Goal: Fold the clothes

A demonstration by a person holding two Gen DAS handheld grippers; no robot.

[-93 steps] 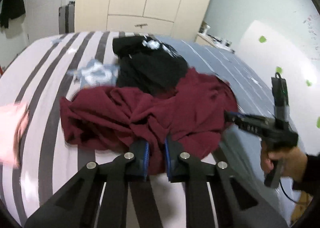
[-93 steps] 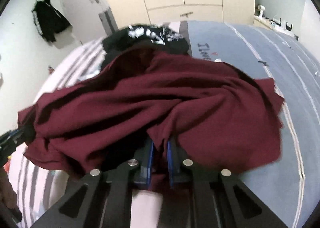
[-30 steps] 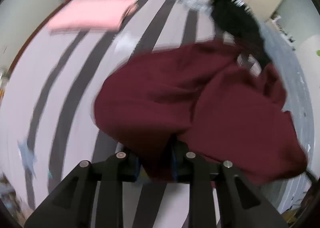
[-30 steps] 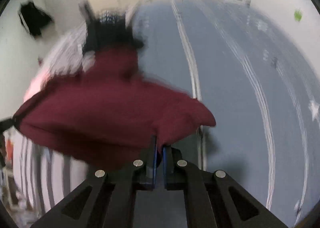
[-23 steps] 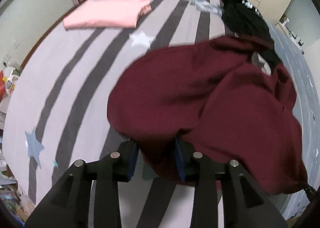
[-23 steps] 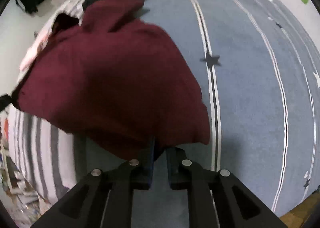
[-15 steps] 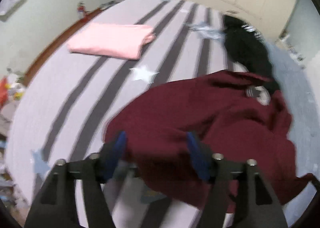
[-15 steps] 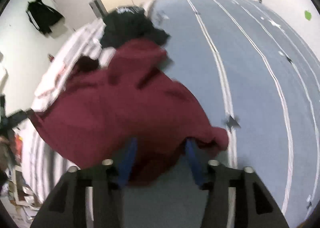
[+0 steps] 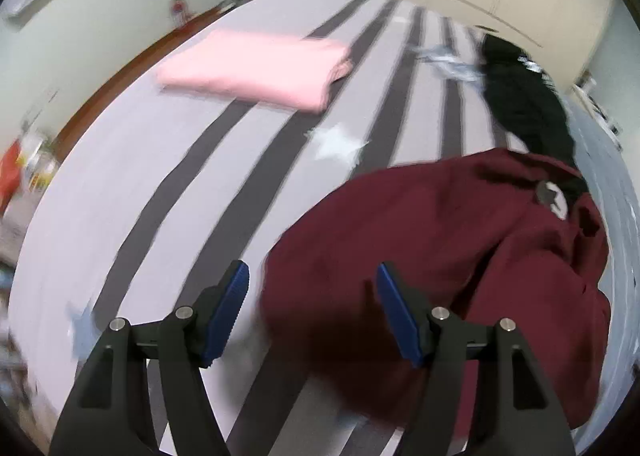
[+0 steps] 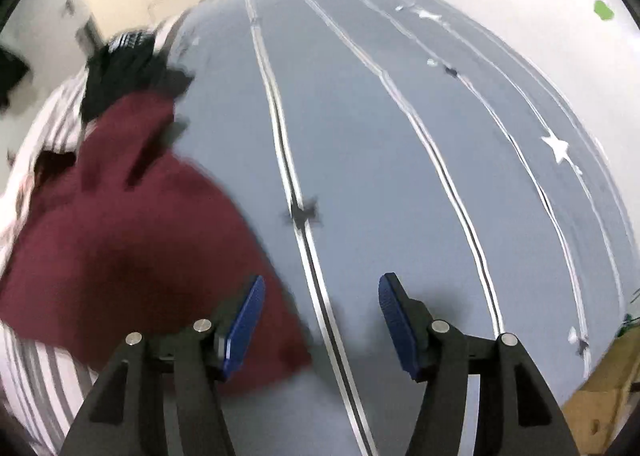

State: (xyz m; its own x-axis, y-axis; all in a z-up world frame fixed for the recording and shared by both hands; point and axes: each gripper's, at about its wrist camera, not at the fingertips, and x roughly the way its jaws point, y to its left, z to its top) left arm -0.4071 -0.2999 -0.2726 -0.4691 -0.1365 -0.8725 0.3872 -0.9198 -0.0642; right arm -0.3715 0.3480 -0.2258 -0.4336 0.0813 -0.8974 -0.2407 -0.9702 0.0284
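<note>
The maroon garment [image 9: 440, 256] lies in a loose, rumpled spread near the close edge of the bed [image 9: 160, 184], straddling the line where the grey-striped cover meets the blue one; in the right wrist view it fills the near left [image 10: 120, 248]. Your left gripper [image 9: 312, 304] hangs over its near left edge with jaws that have just been opening and now stand wide, cloth below them but nothing pinched. Your right gripper [image 10: 320, 316] has likewise just let its jaws out wide; the garment's near right corner lies under its left finger and bare blue cover under the gap, so neither tool holds anything. A folded pink garment [image 9: 256, 68] sits far left on the stripes, well apart, and a black garment [image 9: 524, 104] is heaped at the far side, touching the maroon one's far edge. Judging from this, you are between laying the piece down and folding it: it looks released but not yet flat. The next move likely calls for you to find two clear edges or corners, pinch one in each gripper, and draw the cloth smooth before the first fold, keeping it clear of the black heap.
</note>
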